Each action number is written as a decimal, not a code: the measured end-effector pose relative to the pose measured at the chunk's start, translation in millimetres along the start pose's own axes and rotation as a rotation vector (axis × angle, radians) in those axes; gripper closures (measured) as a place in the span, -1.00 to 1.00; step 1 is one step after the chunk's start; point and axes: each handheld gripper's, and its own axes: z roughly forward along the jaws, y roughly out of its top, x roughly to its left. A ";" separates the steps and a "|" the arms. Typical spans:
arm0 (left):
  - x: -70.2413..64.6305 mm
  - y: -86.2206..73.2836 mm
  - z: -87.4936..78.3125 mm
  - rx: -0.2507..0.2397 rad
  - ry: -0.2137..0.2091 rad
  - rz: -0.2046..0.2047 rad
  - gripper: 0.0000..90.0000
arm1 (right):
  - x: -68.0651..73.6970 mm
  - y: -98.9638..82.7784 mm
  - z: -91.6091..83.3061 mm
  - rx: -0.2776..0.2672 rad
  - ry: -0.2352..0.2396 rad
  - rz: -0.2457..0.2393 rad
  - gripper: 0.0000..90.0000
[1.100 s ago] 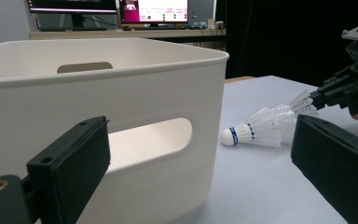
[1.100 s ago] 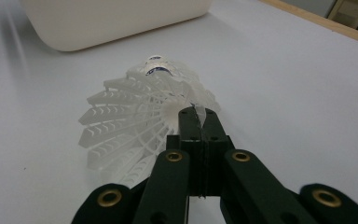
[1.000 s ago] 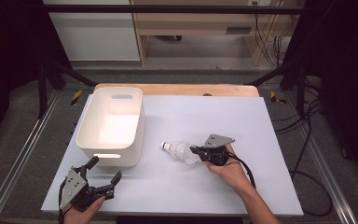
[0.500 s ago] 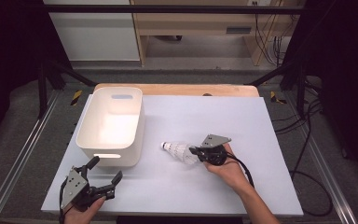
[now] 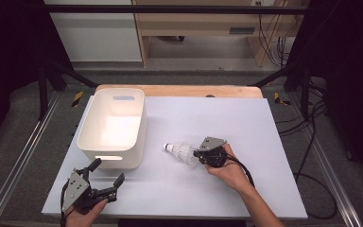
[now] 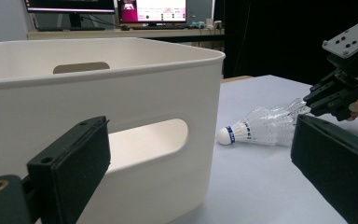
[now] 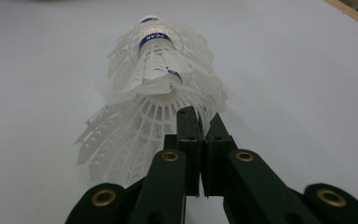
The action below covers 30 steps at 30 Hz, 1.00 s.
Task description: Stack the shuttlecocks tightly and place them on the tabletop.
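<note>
**A:** Right of the bin (image 5: 113,130), your right gripper (image 5: 199,153) is clenched on the shuttlecock stack's (image 5: 182,152) skirt rim. Thin bite.

**B:** Risk?

**A:** Feathers could flex and slip on lift. Left gripper (image 5: 105,174) idles, released, before the bin.

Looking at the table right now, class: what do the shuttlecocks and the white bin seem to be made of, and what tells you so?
Shuttlecocks: probably moulded white plastic; the skirts show a regular, slightly translucent lattice, not natural feathers. They are nested in a stack, each with a blue band.
White bin: likely rigid plastic with a smooth satin finish; rounded rim, cut-out handle, seamless walls.
</note>
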 end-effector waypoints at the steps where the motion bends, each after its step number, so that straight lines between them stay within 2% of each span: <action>1: 0.0 0.0 0.0 0.000 0.000 0.000 -0.90 | 0.1 0.6 0.6 0.004 -0.002 -0.002 0.96; 14: -0.6 0.4 -0.4 -0.002 -0.002 0.001 -0.89 | 0.8 2.6 10.7 0.034 -0.013 -0.010 0.93; 30: 0.1 0.5 -1.2 -0.003 0.000 0.001 -0.89 | 0.8 3.9 12.4 0.060 -0.048 0.016 0.42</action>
